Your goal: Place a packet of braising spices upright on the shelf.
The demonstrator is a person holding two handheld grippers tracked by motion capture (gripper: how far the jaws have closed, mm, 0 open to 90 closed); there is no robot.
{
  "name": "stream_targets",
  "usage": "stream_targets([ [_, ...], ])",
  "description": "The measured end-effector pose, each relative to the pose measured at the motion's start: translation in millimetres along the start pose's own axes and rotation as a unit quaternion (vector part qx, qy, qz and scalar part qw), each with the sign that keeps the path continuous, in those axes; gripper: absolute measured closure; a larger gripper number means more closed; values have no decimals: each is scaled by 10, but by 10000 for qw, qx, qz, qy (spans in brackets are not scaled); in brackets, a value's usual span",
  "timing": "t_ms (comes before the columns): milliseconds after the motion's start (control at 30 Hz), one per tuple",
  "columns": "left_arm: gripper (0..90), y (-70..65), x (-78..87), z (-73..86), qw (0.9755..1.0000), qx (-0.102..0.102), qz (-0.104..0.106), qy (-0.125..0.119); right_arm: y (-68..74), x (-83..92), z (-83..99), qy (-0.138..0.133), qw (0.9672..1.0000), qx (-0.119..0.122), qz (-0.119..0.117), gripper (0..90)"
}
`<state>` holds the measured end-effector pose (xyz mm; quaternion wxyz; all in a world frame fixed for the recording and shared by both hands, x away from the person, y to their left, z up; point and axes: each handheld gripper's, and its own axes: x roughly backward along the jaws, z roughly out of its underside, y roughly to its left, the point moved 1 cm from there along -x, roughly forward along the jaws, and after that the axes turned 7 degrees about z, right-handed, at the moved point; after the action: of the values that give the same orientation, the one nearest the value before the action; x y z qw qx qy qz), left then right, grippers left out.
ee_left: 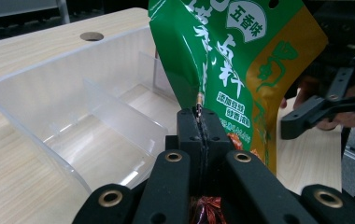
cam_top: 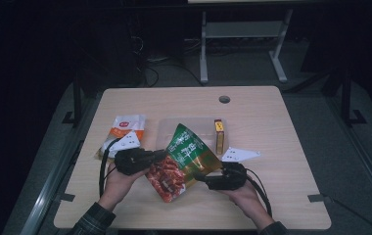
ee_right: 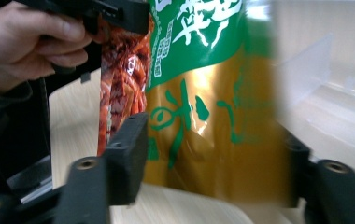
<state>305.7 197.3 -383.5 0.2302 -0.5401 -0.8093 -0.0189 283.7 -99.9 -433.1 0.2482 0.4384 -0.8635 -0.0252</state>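
table [cam_top: 272,196]: sitting pale wood, carrying everything else; both forearms coming in from its near edge
tray [ee_left: 35,88]: lying clear plastic at table middle, dividers standing inside; sitting right behind the pouch
pouch [cam_top: 184,159]: green, gold and red snack bag, hanging tilted above the table's near middle, between the two grippers, in front of the tray
white bag [cam_top: 123,132]: lying flat left of the tray, orange band showing on top
left gripper [cam_top: 162,155]: jaws clenching tight on the pouch's left edge seam, film pinched between the pads in the left gripper view
right gripper [cam_top: 198,176]: jaws standing apart, straddling the pouch's lower right corner; the pouch between them, pads not pressing; blurring in the right gripper view
yellow box [cam_top: 219,135]: small, lying at the tray's right end
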Motion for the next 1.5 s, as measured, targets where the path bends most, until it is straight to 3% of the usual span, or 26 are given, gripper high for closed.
stream_targets([
  [167,897,-1,9,15,10000,18,7,-4,6,-74,-37,-158,9995,-147,-251,711],
  [233,898,6,12,28,10000,44,36,-16,-1,-74,-43,-175,9993,-161,-303,750],
  [267,896,11,14,34,10000,44,58,-17,-16,-66,-59,-158,9984,-282,-461,848],
  [300,895,3,11,47,9999,66,84,-3,-19,-63,-68,-159,9983,-251,-509,862],
  [700,836,-19,24,120,9996,-20,157,215,-40,15,-281,322,9972,172,-657,892],
  [800,762,-30,12,146,9992,-100,64,391,-37,22,-320,451,9961,358,-666,893],
  [933,591,-10,31,176,9982,-130,-65,583,-9,35,-343,583,9939,514,-778,894],
  [1033,504,17,91,204,9981,-93,-49,599,12,54,-361,621,9929,586,-831,894],
  [1133,408,23,144,273,9972,-193,-114,710,20,84,-392,606,9926,637,-842,894],
  [1500,297,-12,275,611,9944,-237,-298,990,-7,214,-596,454,9945,712,-627,895],
])
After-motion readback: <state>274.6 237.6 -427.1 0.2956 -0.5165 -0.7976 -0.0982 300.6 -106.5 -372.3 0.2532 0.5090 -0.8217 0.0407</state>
